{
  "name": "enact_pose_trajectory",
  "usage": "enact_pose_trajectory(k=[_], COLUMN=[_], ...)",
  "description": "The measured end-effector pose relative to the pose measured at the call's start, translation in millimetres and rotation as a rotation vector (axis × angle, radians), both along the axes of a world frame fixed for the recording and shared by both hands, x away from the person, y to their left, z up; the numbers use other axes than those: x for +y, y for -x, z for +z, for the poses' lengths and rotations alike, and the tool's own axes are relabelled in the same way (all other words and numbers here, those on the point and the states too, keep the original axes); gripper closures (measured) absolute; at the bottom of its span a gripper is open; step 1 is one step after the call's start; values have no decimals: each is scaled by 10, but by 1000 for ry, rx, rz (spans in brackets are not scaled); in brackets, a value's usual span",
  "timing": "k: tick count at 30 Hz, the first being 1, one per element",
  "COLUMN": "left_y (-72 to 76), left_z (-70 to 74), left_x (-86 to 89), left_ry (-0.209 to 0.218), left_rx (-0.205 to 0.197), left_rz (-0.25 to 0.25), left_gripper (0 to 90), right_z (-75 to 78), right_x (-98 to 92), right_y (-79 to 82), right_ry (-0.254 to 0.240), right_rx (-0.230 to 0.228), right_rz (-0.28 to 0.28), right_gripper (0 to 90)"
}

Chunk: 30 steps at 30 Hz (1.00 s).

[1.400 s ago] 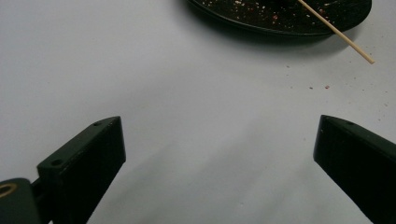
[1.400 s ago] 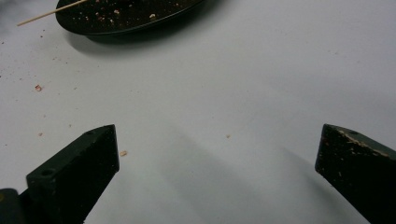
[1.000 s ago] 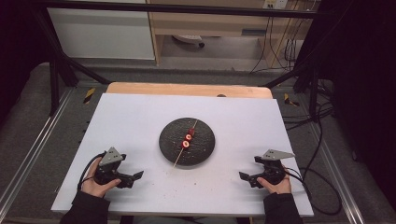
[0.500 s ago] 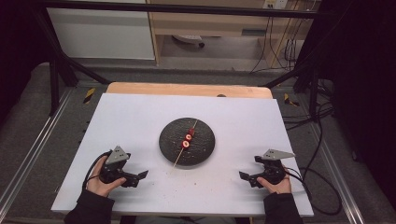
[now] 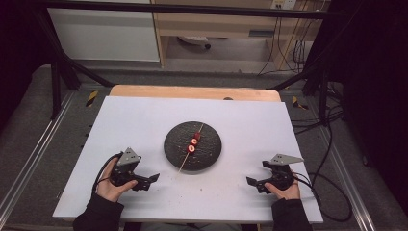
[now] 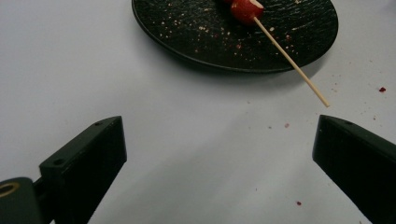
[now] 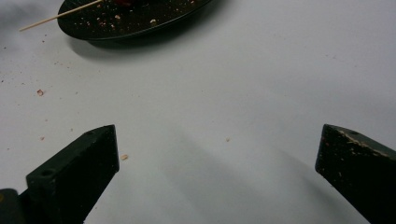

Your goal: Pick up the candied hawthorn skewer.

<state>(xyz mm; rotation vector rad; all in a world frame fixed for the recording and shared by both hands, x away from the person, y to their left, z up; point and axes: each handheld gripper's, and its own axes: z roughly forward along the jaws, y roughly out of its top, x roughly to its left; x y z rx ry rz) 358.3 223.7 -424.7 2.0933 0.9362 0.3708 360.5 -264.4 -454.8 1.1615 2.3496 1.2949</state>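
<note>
Holding a gripper in each hand, you have both low over the white table (image 5: 144, 120) near its front edge, well apart from each other. Your left gripper (image 5: 148, 179) sits at the front left with its jaws spread wide and nothing between them; in the left gripper view (image 6: 219, 154) they point toward the near rim of the black plate (image 6: 196, 42). Your right gripper (image 5: 251, 182) sits at the front right, jaws likewise wide and empty (image 7: 217, 161).

The black plate (image 5: 211, 154) lies in the middle of the table, between the two grippers and farther from you. On it rests a wooden skewer (image 5: 184, 166) threaded with red fruit pieces (image 5: 193, 142). Its bare end juts out past the plate's near rim, over the table, toward your left gripper. Small red and tan crumbs (image 6: 286, 125) dot the table around the plate.
</note>
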Motion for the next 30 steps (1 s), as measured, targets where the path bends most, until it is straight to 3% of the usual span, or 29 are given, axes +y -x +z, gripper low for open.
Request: enact_pose_trajectory(k=[19,25,30], left_y=[-214,-305,-393], left_z=[214,220,182], left_x=[-532,-714,-862], left_ry=[-23,-48,-71], left_rx=[16,34,51], left_rz=[-6,3,19], left_gripper=[47,72,145], right_z=[6,3,-1], right_x=[6,7,10], right_y=[-1,-1,-2], right_ry=[2,4,6], right_rx=[-3,0,1], right_rz=[1,3,3], right_gripper=[5,5,5])
